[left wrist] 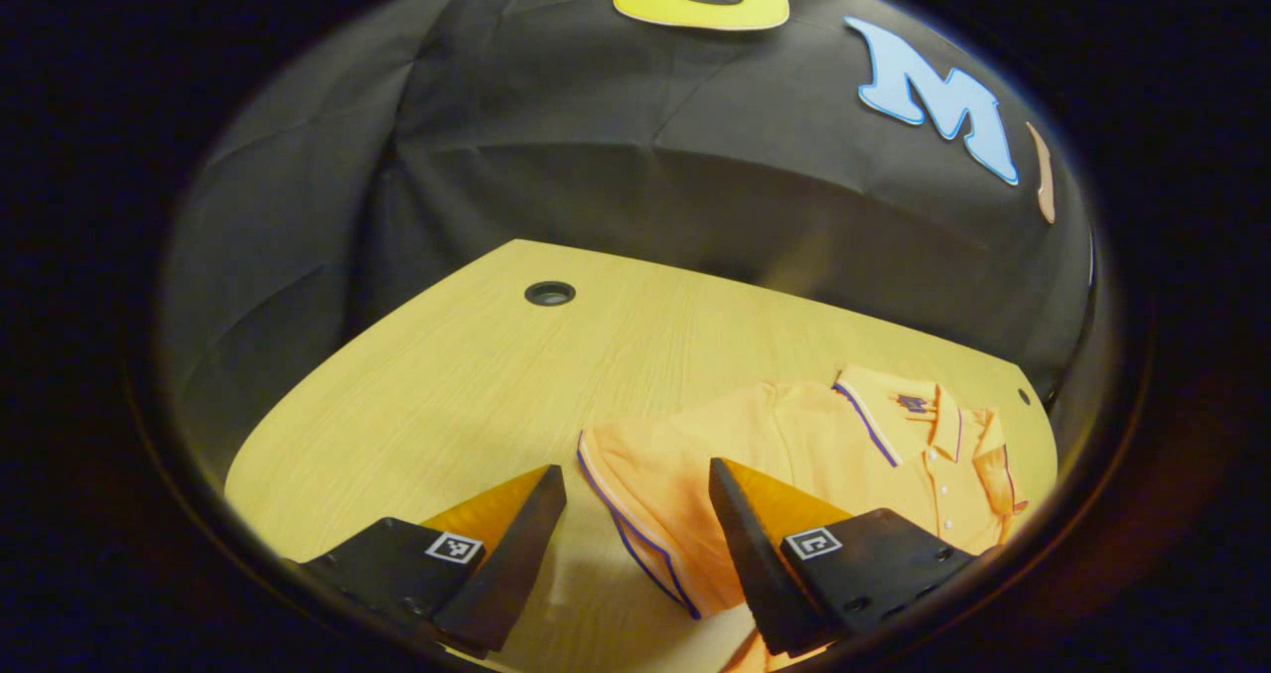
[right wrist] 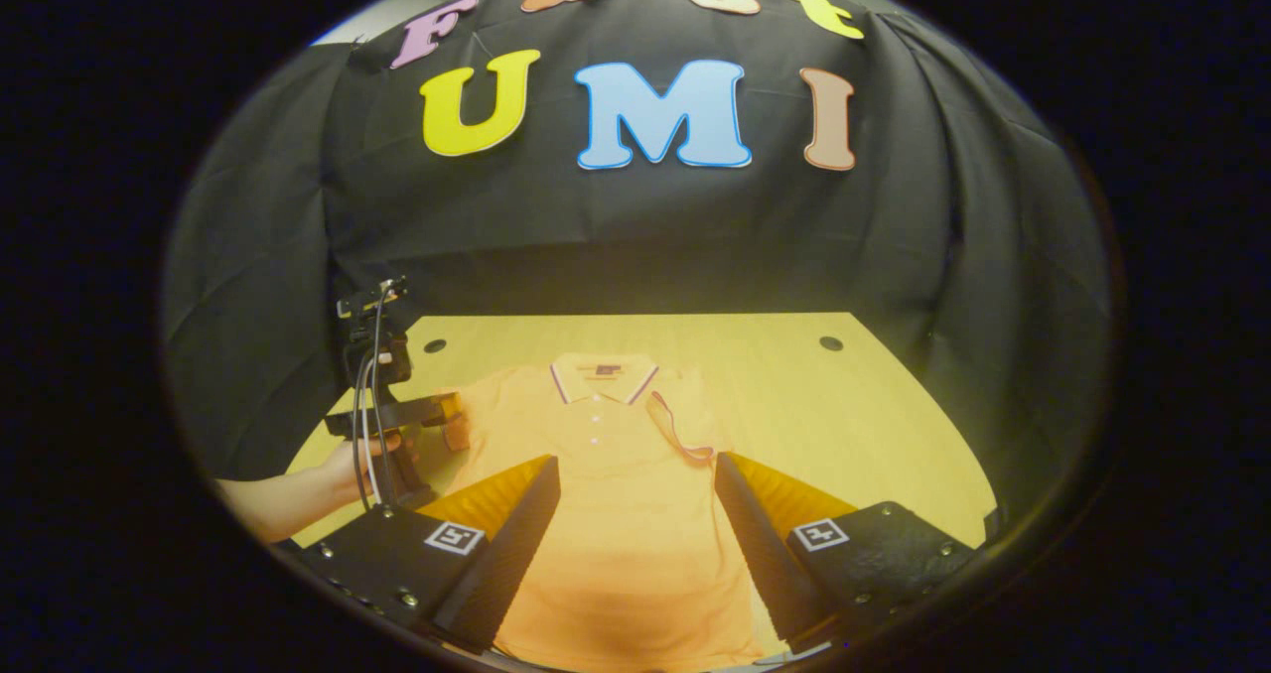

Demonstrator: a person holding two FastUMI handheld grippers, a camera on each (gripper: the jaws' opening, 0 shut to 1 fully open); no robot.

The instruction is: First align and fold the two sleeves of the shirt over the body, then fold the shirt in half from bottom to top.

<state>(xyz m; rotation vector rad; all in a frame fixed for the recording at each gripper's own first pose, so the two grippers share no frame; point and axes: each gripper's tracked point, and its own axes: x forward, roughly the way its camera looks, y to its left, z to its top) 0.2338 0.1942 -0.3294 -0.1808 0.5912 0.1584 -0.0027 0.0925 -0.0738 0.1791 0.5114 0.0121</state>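
Shirt (right wrist: 616,474) on wooden table (right wrist: 854,405), black cloth wall (right wrist: 943,246)

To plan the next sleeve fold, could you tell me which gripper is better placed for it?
Left: the left gripper is open right at the unfolded sleeve, while the right gripper hovers over the shirt body.

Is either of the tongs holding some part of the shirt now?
No. The left tongs and right tongs are open; the shirt lies flat on the table.
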